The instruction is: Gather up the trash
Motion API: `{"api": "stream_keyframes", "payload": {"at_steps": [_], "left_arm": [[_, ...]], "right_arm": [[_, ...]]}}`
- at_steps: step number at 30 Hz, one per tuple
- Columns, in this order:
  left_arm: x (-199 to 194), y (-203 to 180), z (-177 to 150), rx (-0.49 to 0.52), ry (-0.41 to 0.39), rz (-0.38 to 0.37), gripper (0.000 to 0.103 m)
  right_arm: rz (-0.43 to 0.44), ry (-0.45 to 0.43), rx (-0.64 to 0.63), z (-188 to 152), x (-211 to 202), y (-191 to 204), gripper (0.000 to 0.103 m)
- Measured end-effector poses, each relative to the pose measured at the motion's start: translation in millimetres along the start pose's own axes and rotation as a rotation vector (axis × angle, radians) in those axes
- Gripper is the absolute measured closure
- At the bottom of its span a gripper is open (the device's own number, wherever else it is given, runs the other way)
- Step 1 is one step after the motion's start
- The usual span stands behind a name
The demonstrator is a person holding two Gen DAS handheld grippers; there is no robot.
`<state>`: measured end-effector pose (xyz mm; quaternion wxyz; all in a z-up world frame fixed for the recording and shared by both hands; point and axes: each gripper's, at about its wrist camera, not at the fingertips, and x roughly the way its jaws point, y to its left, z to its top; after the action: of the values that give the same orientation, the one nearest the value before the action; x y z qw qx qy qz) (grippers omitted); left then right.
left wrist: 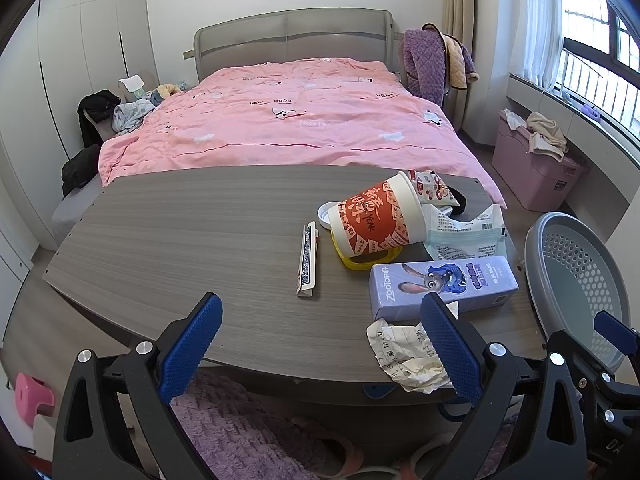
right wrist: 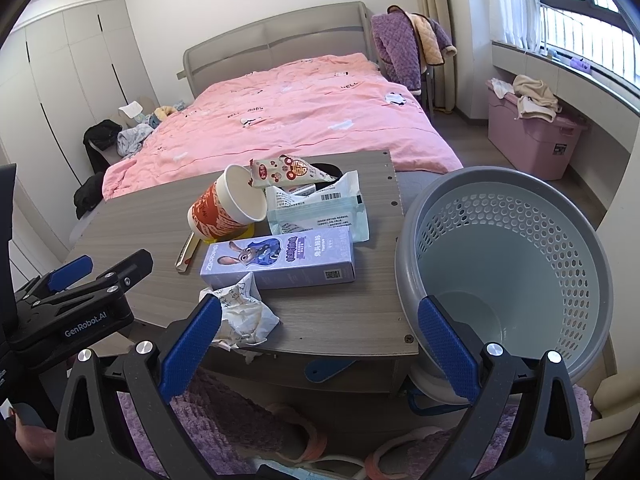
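Both grippers are held wide open with nothing between their blue pads. Left gripper (left wrist: 326, 354) is poised over the near edge of the tabletop (left wrist: 180, 232), its right pad just above a crumpled paper (left wrist: 404, 354) that overhangs that edge. Right gripper (right wrist: 320, 346) is held over the near right corner, its left pad beside the same paper (right wrist: 240, 312) and its right pad in front of the rim of a grey basket (right wrist: 508, 276), which is tilted against the right edge with its empty inside turned toward the camera.

The trash is gathered on the right half of the tabletop. A purple box (left wrist: 442, 284) is laid flat just behind the paper. Behind it, a red-and-white cup (left wrist: 376, 220) is tipped on its side across a yellow ring (left wrist: 366, 258), with a white lid (left wrist: 328, 214) at its base end. A long narrow carton (left wrist: 308, 260) is laid left of the cup. A white-and-blue wrapper (left wrist: 464, 232) and a patterned packet (left wrist: 434, 190) are piled toward the far right corner. The left half is bare. A pink bed (left wrist: 296, 116) is seen beyond the far edge.
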<state>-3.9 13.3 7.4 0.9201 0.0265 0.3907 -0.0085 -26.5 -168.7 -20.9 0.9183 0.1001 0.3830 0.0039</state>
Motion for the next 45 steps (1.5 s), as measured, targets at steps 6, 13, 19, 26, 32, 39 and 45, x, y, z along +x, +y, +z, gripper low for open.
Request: {"api": "stream_keyframes", "payload": {"at_steps": [6,13,19,26,32,39,45], "left_arm": [[2.4,-0.4,-1.7,0.004,0.003,0.007,0.008],[5.1,-1.1,-5.3,0.011,0.008,0.020,0.008],[5.9,-3.6,-6.6,0.016,0.004,0.021,0.008],[4.9,-4.0,-7.1,0.016,0.001,0.022,0.008],[4.6,-1.2,-8.2,0.008,0.005,0.024,0.008],[5.7,24.1,-12.7,-0.020,0.010,0.075,0.008],[16.9,57.4,-18.8,-0.063,0.035,0.135,0.008]], "right_arm": [[-0.033,-0.001,-0.005,-0.3,0.5,-0.4,0.006],[-0.087,0.004,-0.016,-0.3,1.9,-1.2,0.006],[-0.105,0.006,-0.015,0.1,3.2,-3.4,0.006],[-0.107,0.006,-0.016,0.0,3.0,-4.5,0.006],[-0.105,0.006,-0.016,-0.1,3.4,-3.3,0.006],[-0.039,0.044,-0.036,-4.9,15.1,8.3,0.006],[0.060,0.101,-0.068,-5.7,33.0,31.7,0.006]]}}
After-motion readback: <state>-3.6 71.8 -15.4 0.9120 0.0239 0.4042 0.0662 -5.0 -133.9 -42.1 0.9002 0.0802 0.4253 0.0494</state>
